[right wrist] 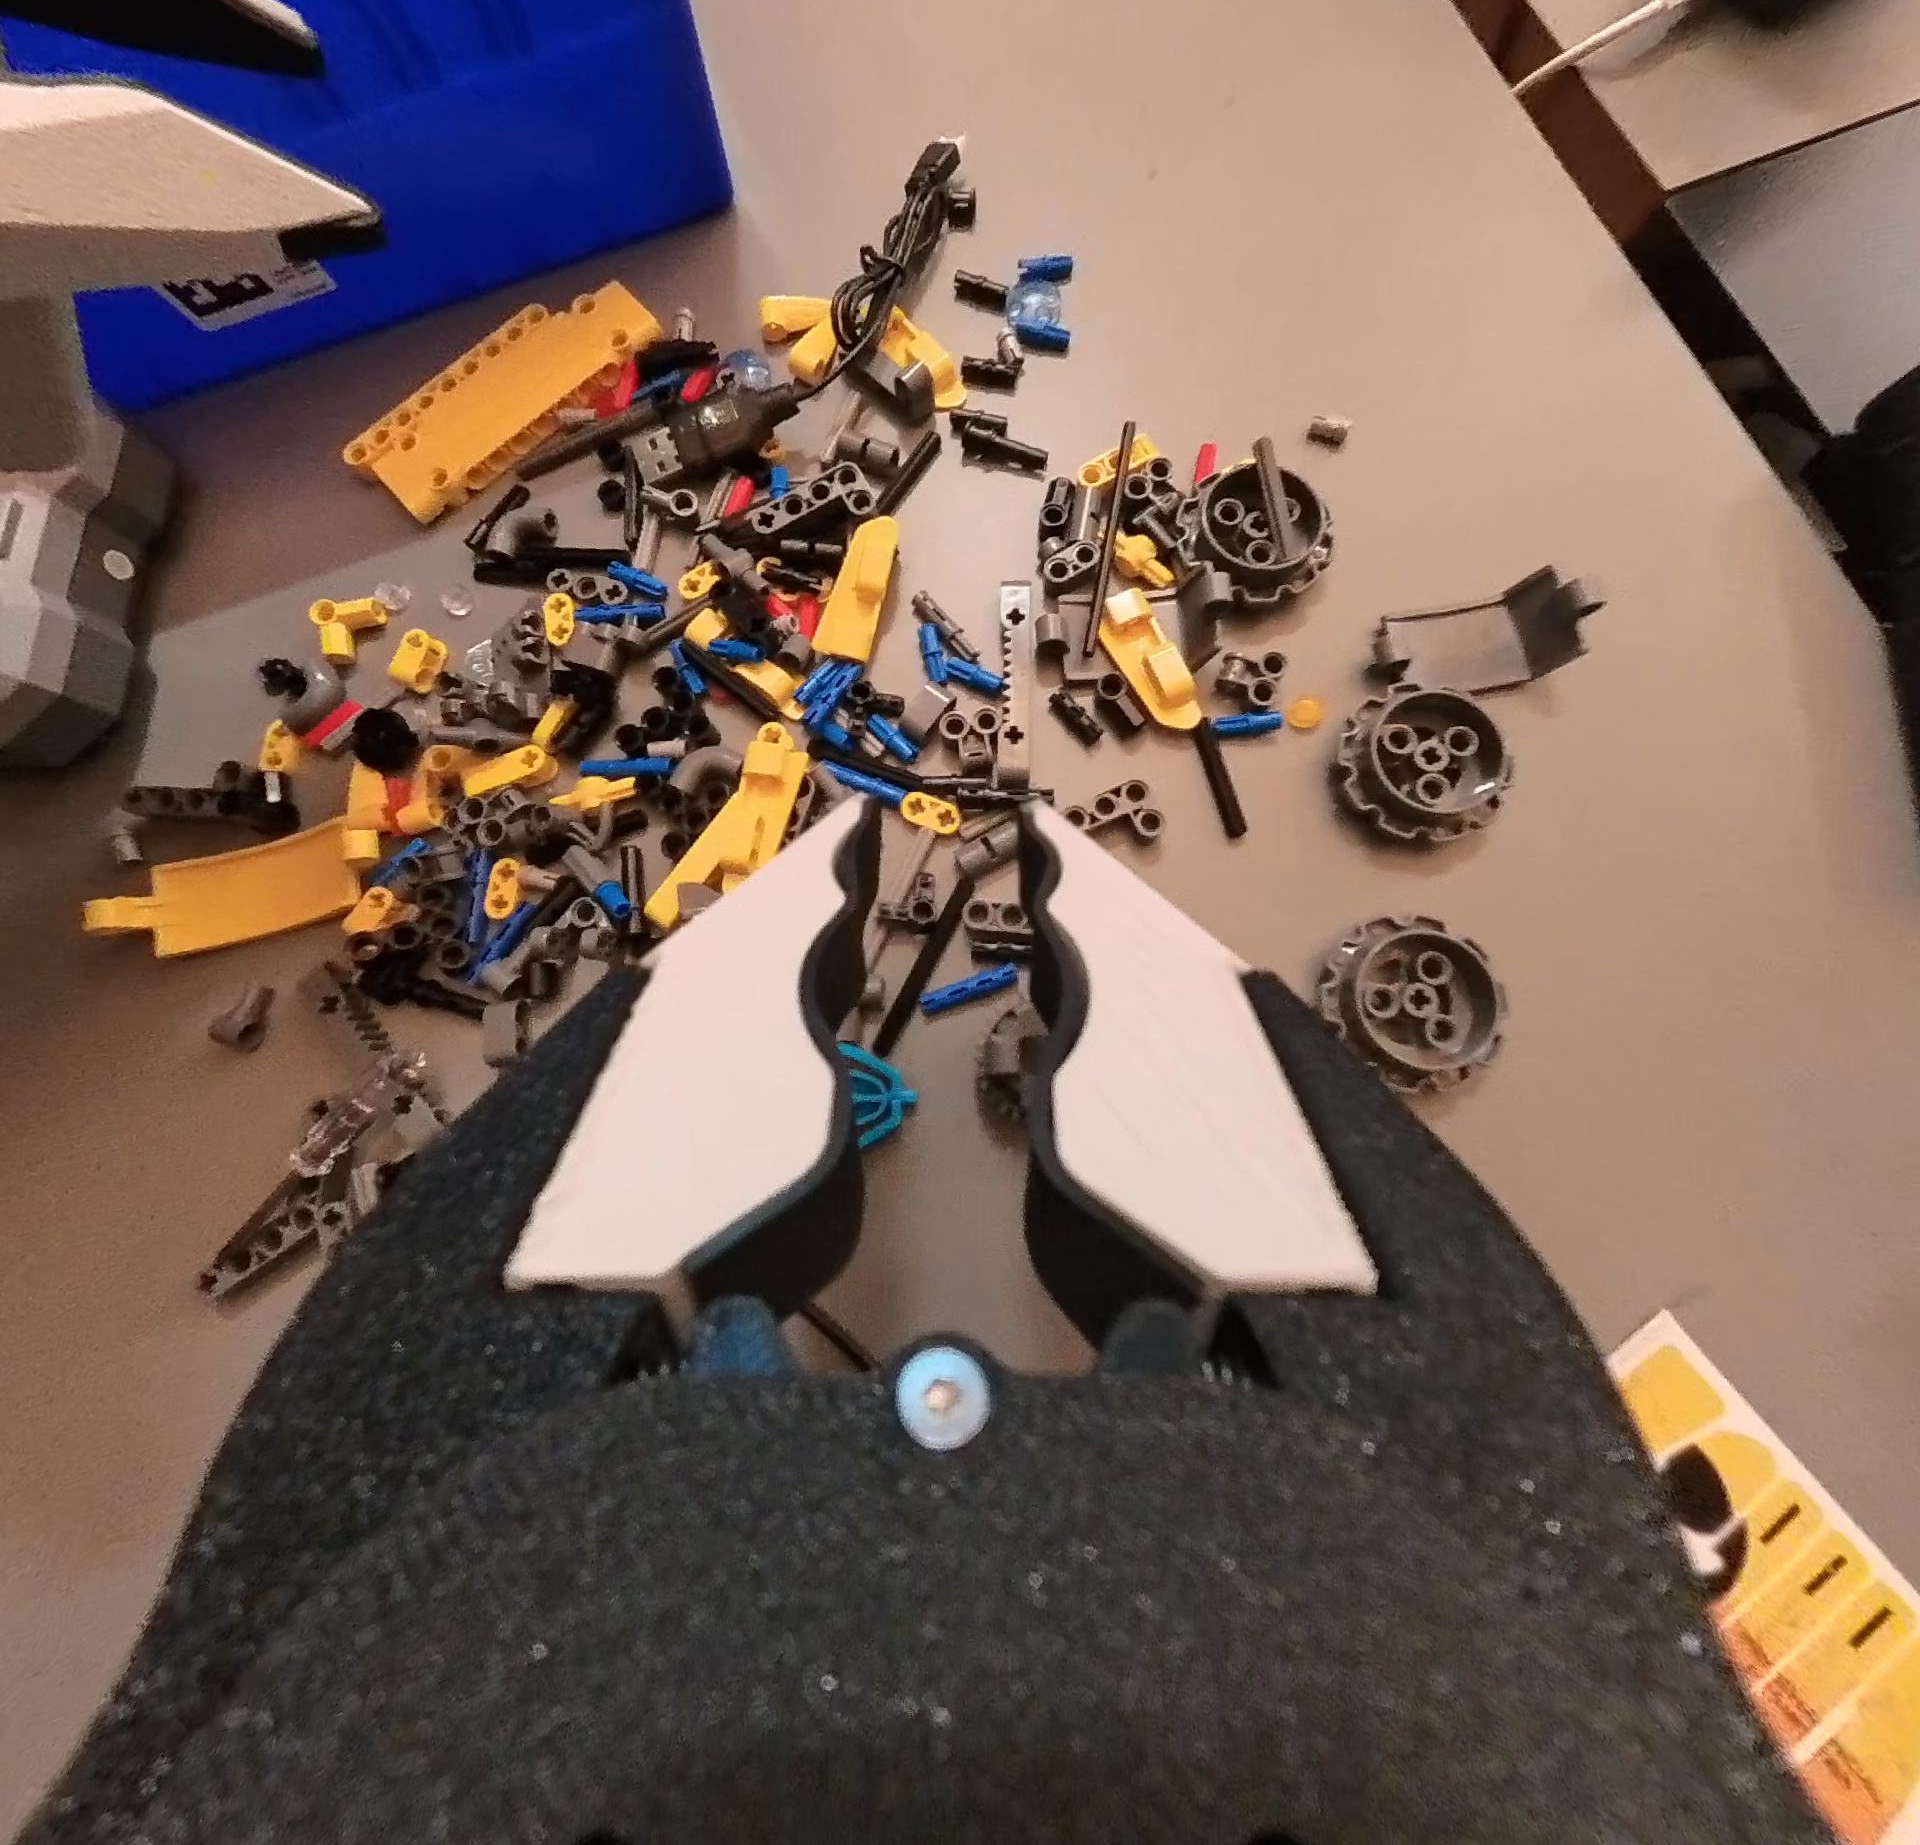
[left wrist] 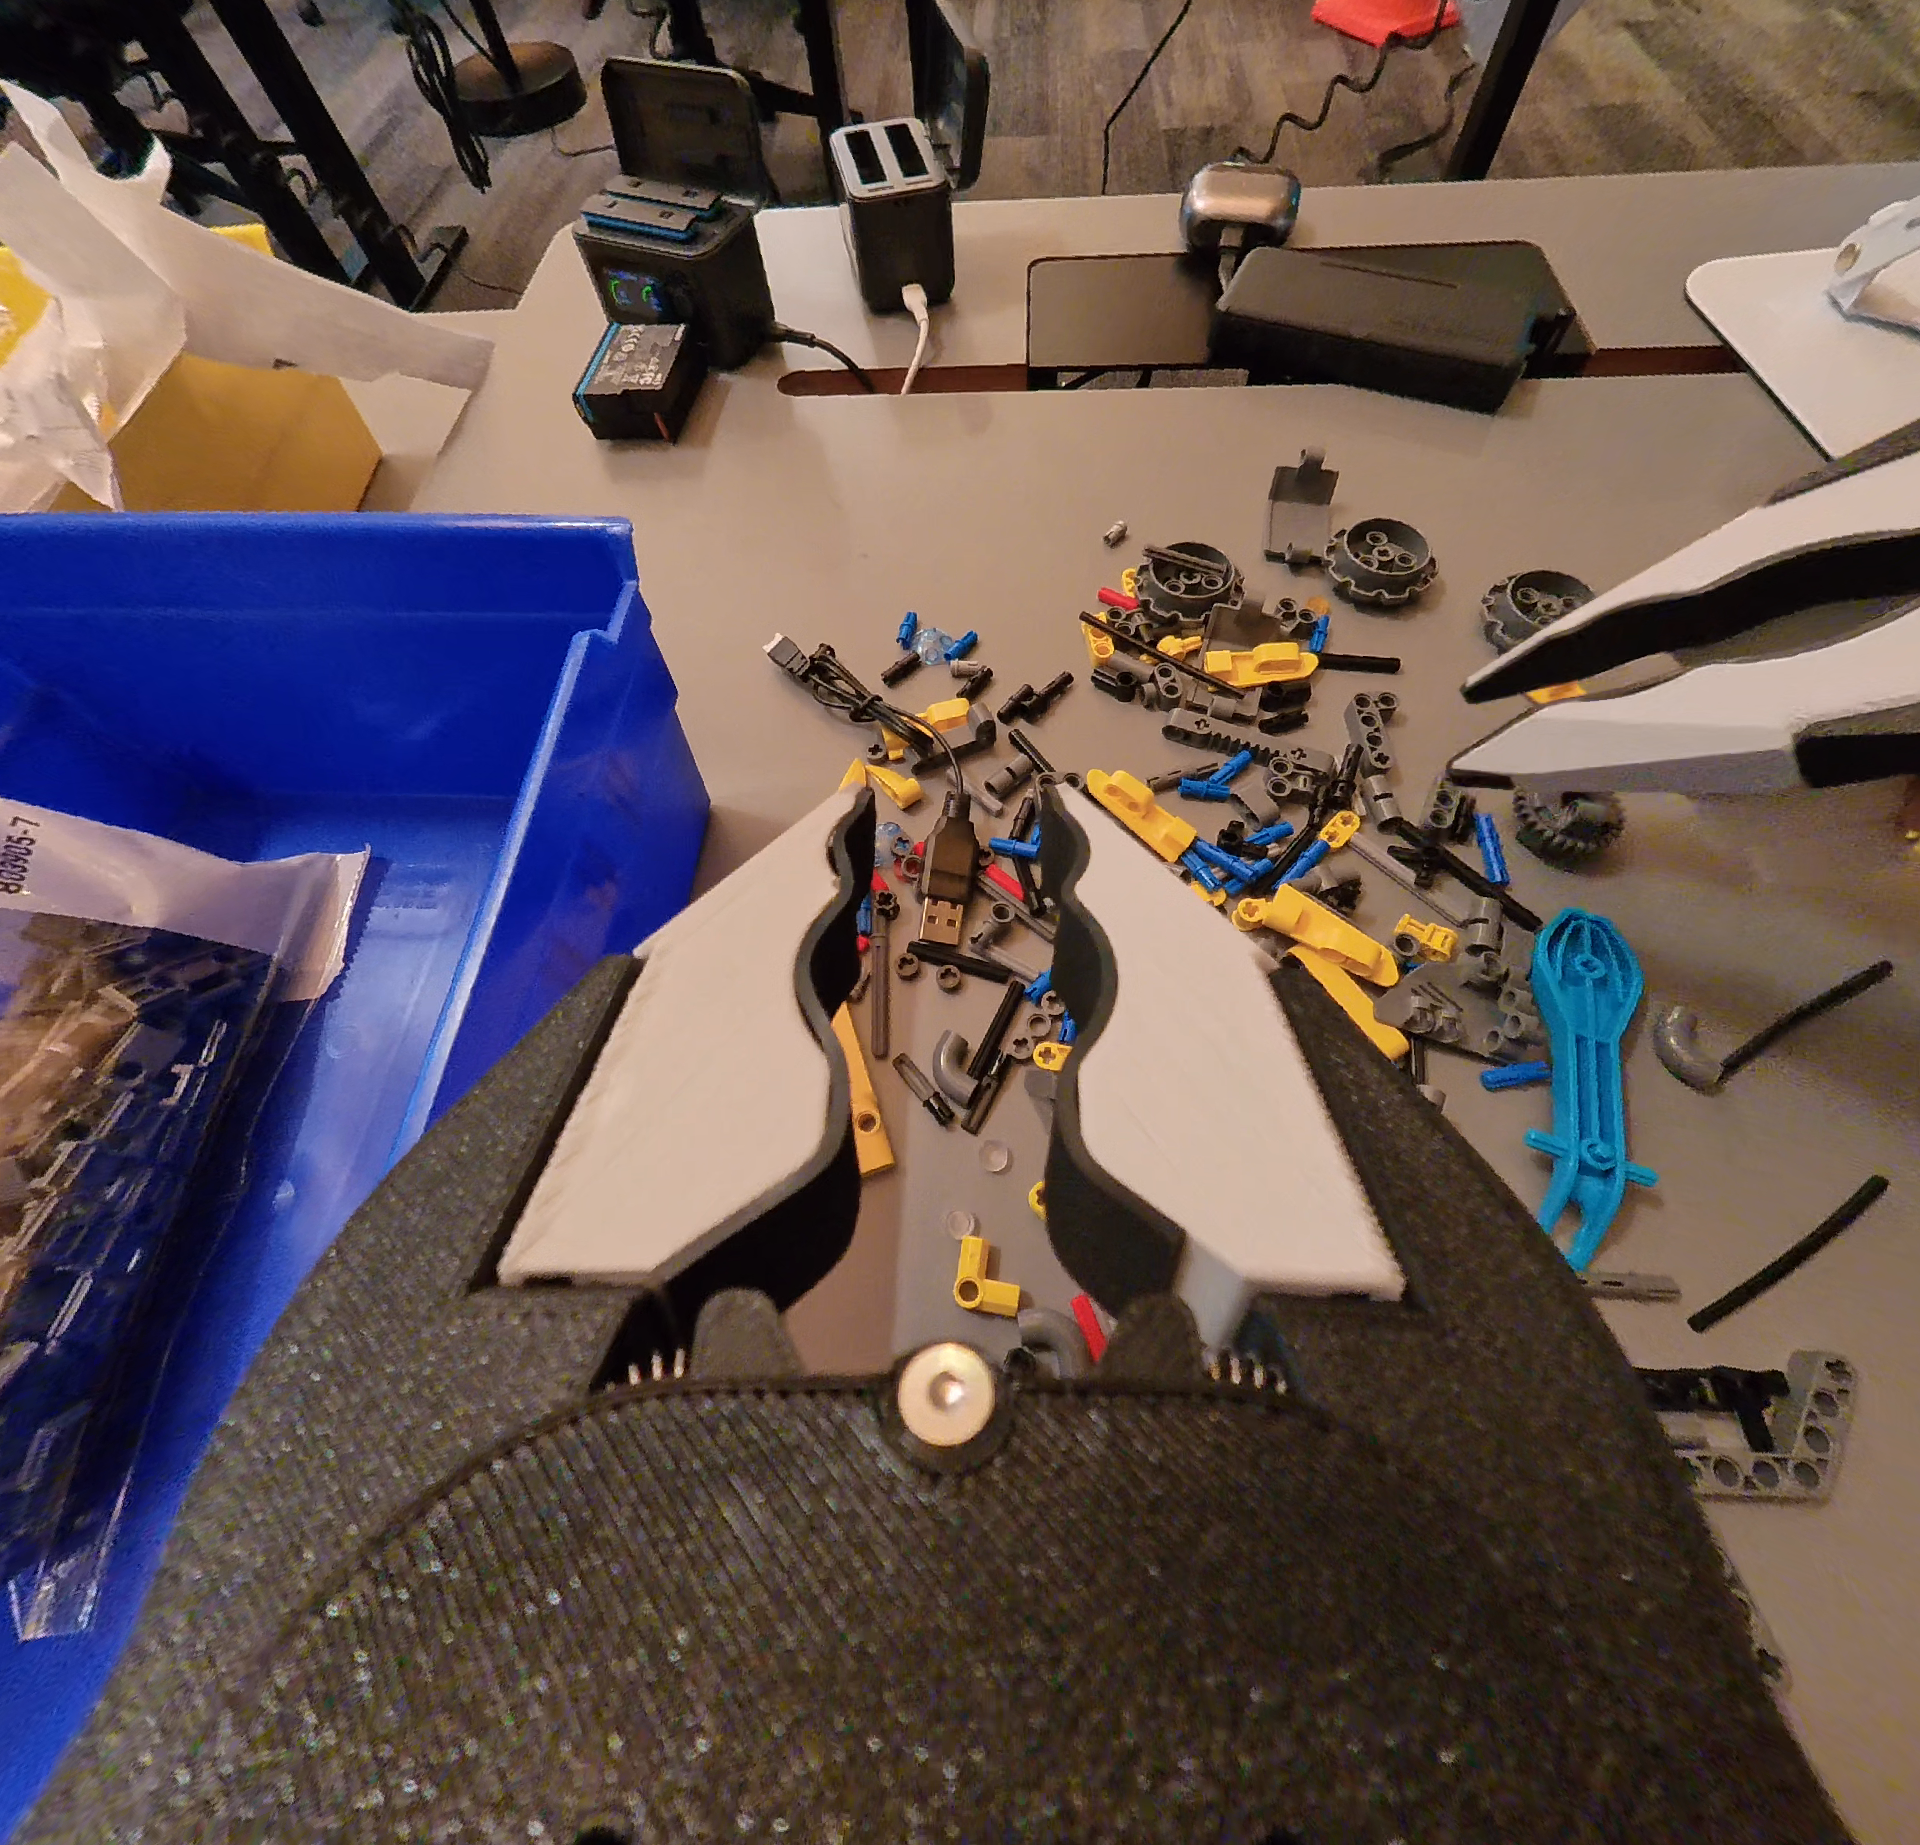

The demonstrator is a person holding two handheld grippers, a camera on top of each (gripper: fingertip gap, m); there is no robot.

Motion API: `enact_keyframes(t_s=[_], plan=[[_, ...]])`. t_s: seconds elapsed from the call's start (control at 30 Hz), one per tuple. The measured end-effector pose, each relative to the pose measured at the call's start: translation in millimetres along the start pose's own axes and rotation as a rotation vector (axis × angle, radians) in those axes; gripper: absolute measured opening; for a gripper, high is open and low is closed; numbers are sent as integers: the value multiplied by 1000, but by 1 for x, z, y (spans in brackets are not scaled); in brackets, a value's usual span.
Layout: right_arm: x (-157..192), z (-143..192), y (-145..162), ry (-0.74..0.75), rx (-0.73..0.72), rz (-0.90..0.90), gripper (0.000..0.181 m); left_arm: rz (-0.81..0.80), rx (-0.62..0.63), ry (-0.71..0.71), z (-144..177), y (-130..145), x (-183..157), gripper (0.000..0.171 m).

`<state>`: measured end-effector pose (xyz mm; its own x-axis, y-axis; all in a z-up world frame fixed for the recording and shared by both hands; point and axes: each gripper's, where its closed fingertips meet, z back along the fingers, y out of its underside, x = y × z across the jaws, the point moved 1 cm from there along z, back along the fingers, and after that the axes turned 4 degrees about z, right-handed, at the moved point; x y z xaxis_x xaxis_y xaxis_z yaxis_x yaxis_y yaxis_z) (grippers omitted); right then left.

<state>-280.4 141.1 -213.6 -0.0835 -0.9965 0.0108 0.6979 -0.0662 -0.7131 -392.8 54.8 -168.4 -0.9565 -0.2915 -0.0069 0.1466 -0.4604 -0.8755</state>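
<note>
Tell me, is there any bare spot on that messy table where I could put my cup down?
Yes. The grey table is bare between the chargers at the back and the pile of building pieces. Another bare strip lies beyond the pile, right of the blue bin. The middle is crowded, under both open grippers.

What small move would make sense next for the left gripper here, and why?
Probably a short drop straight down. The left gripper is open and empty above the pile of building pieces on the grey table, with the black USB plug lying between its fingertips. The right gripper is off to the side.
</note>
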Motion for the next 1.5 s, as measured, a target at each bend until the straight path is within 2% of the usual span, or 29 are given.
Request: enact_keyframes(t_s=[0.17,0.4,0.6,0.67,0.97,1.23,1.5], plan=[[24,-10,6,-81,48,19,29,-3,3,4,0,0,-1,31],[44,-30,17,-99,104,60,31,2,-2,6,0,-1,-1,31],[43,-34,20,-95,110,51,15,3,-7,10,1,-2,-1,31],[40,-30,16,-89,81,49,7,3,-7,10,1,-2,-1,31],[11,-1,-4,-16,-19,12,6,3,-3,11,1,-1,-2,31],[-32,10,12,212,73,49,6,3,-1,11,1,-1,-2,31],[-46,8,25,269,133,79,6,5,-4,15,1,-1,-2,32]])
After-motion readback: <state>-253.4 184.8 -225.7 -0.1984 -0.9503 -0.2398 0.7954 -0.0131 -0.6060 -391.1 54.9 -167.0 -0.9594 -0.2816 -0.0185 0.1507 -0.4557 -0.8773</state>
